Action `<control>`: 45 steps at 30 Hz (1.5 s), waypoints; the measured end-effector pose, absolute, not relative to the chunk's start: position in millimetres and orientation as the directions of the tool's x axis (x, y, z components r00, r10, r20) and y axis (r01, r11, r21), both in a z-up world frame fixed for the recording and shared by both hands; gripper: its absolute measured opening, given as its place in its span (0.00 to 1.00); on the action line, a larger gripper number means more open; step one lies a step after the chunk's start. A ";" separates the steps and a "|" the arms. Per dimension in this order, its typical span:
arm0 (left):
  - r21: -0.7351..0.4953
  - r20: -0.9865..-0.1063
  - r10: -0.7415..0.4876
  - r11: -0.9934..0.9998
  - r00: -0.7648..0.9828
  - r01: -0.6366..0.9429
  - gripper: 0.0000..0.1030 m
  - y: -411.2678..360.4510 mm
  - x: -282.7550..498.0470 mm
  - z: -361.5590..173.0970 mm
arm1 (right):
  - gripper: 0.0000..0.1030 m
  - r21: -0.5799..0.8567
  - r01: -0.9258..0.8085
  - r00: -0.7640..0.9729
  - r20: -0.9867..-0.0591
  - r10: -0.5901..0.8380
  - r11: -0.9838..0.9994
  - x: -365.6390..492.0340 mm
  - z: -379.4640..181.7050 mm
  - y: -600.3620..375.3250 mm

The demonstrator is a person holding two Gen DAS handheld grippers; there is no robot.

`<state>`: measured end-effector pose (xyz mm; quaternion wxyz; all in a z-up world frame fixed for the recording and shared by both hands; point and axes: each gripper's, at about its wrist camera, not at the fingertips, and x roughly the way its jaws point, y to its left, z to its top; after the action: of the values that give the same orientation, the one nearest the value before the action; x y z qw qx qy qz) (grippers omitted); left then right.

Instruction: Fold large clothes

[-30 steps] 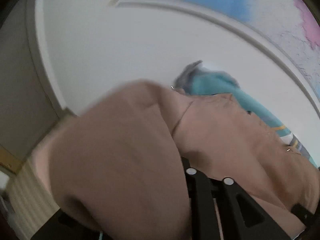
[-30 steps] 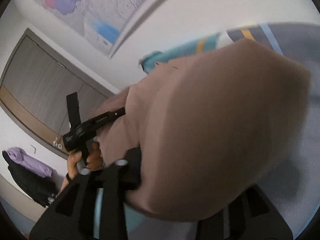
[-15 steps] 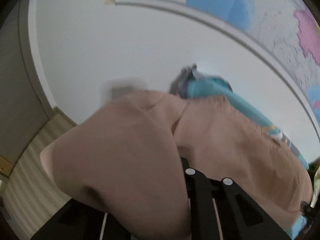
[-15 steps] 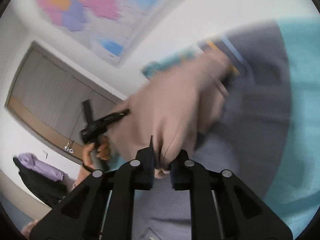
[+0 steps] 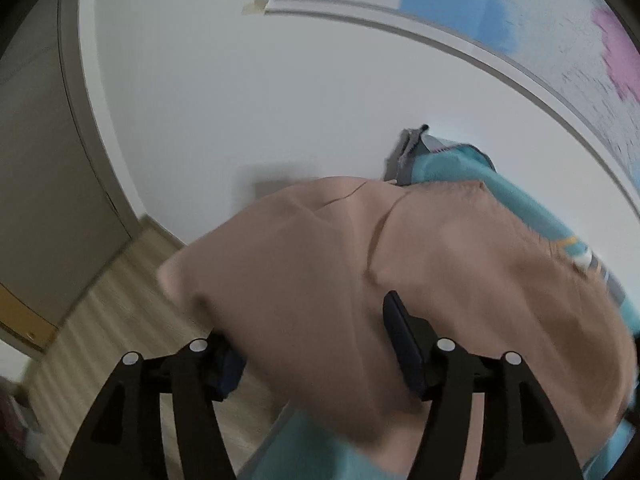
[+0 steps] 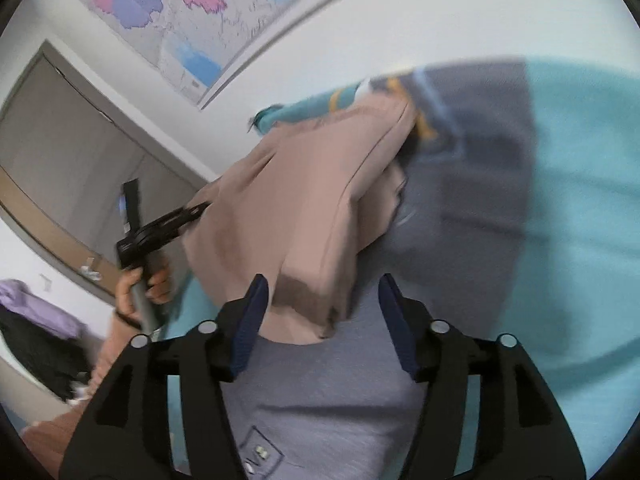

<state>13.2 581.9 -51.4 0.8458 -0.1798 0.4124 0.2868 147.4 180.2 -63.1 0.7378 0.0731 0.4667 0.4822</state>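
A large tan garment (image 5: 440,264) hangs in front of both cameras, over a teal and grey cover (image 6: 560,208). My left gripper (image 5: 316,344) is open; the tan cloth drapes between its spread fingers and hides the left fingertip. My right gripper (image 6: 322,304) is open, its blue-padded fingers (image 6: 250,316) spread on either side of the garment's (image 6: 304,208) lower corner, without pinching it. The left gripper (image 6: 160,232) also shows in the right wrist view, held in a hand at the garment's far edge.
A wall map (image 6: 192,12) hangs on the white wall. A grey door (image 6: 72,152) and wood floor (image 5: 112,320) lie to the left. A purple garment (image 6: 32,312) over dark clothes sits at far left. A grey cloth with a small label (image 6: 256,448) lies below the right gripper.
Both grippers have opened: the right one was pinched on the tan garment half a second ago, and the left one's fingers were together. The garment has dropped lower and hangs loose.
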 end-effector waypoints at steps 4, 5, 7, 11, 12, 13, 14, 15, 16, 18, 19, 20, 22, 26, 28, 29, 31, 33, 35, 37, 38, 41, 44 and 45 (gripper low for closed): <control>-0.004 -0.774 0.403 0.768 0.488 -0.640 0.68 566.0 -8.6 -39.6 | 0.56 0.498 -0.672 0.195 -0.596 0.779 0.549 144.6 -44.6 175.1; 0.006 -0.765 0.413 0.772 0.495 -0.635 0.68 563.1 -14.6 -35.4 | 0.56 0.473 -0.699 0.206 -0.585 0.784 0.537 140.4 -36.6 178.5; 0.017 -0.745 0.428 0.779 0.512 -0.627 0.71 550.9 -21.5 -26.3 | 0.56 0.404 -0.741 0.244 -0.581 0.776 0.536 132.7 -23.5 188.7; -0.001 -0.711 0.399 0.823 0.579 -0.567 0.74 519.8 -23.4 -11.1 | 0.56 0.345 -0.798 0.230 -0.584 0.778 0.495 131.0 -14.7 220.0; -0.010 -0.708 0.371 0.845 0.601 -0.534 0.75 508.0 -21.8 -9.1 | 0.55 0.337 -0.802 0.227 -0.593 0.773 0.494 134.0 -15.6 232.1; -0.016 -0.707 0.354 0.857 0.612 -0.515 0.75 500.0 -19.9 -9.6 | 0.56 0.330 -0.803 0.225 -0.603 0.766 0.495 136.6 -18.0 239.2; -0.025 -0.707 0.333 0.870 0.624 -0.493 0.76 491.8 -16.7 -11.2 | 0.54 0.323 -0.804 0.214 -0.625 0.751 0.499 141.0 -24.7 250.3; -0.035 -0.713 0.301 0.887 0.634 -0.460 0.76 481.3 -13.2 -13.6 | 0.50 0.307 -0.798 0.226 -0.645 0.730 0.518 144.7 -32.2 258.3; -0.040 -0.719 0.279 0.897 0.636 -0.439 0.77 475.6 -8.5 -16.9 | 0.49 0.302 -0.786 0.226 -0.672 0.705 0.539 151.4 -43.3 265.7; -0.036 -0.740 0.252 0.911 0.624 -0.411 0.78 462.2 1.0 -28.1 | 0.48 0.314 -0.766 0.204 -0.709 0.675 0.561 160.5 -62.2 268.4; -0.032 -0.747 0.245 0.915 0.619 -0.401 0.78 458.1 3.1 -30.6 | 0.48 0.313 -0.760 0.200 -0.722 0.663 0.570 162.4 -70.0 267.9; -0.035 -0.761 0.226 0.921 0.607 -0.387 0.78 453.4 7.5 -37.9 | 0.48 0.315 -0.760 0.194 -0.725 0.661 0.569 162.8 -73.5 267.1; -0.033 -0.778 0.220 0.921 0.589 -0.388 0.78 448.6 12.9 -48.8 | 0.48 0.319 -0.760 0.190 -0.723 0.664 0.566 162.2 -75.4 263.7; -0.038 -0.781 0.225 0.914 0.582 -0.404 0.78 446.2 15.2 -55.7 | 0.50 0.286 -0.785 0.206 -0.716 0.667 0.550 151.8 -63.2 257.6; -0.052 -0.775 0.222 0.911 0.592 -0.409 0.78 445.5 9.1 -51.7 | 0.51 0.306 -0.792 0.202 -0.685 0.700 0.529 145.1 -53.8 251.0; -0.048 -0.773 0.227 0.910 0.592 -0.411 0.78 444.0 7.3 -50.2 | 0.51 0.306 -0.799 0.206 -0.670 0.713 0.518 140.6 -49.1 247.0; -0.038 -0.766 0.237 0.911 0.597 -0.410 0.79 439.8 3.1 -46.6 | 0.51 0.293 -0.821 0.206 -0.648 0.734 0.489 128.4 -42.3 242.3; -0.044 -0.762 0.233 0.912 0.605 -0.407 0.81 434.4 -0.5 -43.8 | 0.51 0.278 -0.840 0.193 -0.650 0.735 0.466 120.4 -43.0 243.7; -0.042 -0.756 0.232 0.916 0.612 -0.398 0.81 427.6 -2.6 -41.9 | 0.51 0.253 -0.853 0.192 -0.662 0.725 0.457 112.5 -47.7 244.8; -0.041 -0.753 0.219 0.926 0.621 -0.376 0.83 418.8 -3.3 -42.6 | 0.51 0.230 -0.858 0.192 -0.686 0.702 0.459 109.1 -59.3 248.8; -0.040 -0.756 0.214 0.928 0.619 -0.370 0.83 415.4 -3.0 -44.1 | 0.51 0.221 -0.859 0.193 -0.697 0.691 0.462 109.0 -64.9 251.0; -0.013 -0.773 0.218 0.933 0.596 -0.358 0.83 406.9 3.6 -54.9 | 0.51 0.206 -0.862 0.195 -0.708 0.678 0.463 107.5 -74.7 252.3; 0.017 -0.774 0.241 0.933 0.585 -0.361 0.83 402.1 6.7 -61.5 | 0.52 0.214 -0.859 0.186 -0.716 0.673 0.465 109.4 -79.2 252.2; 0.016 -0.773 0.241 0.932 0.586 -0.362 0.83 401.5 6.9 -62.0 | 0.53 0.216 -0.859 0.185 -0.714 0.675 0.464 109.1 -79.3 251.3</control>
<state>6.9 401.5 -62.0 0.8877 -0.0716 0.4219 0.1698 109.1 251.3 -79.3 0.7609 -0.1172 0.3914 0.5042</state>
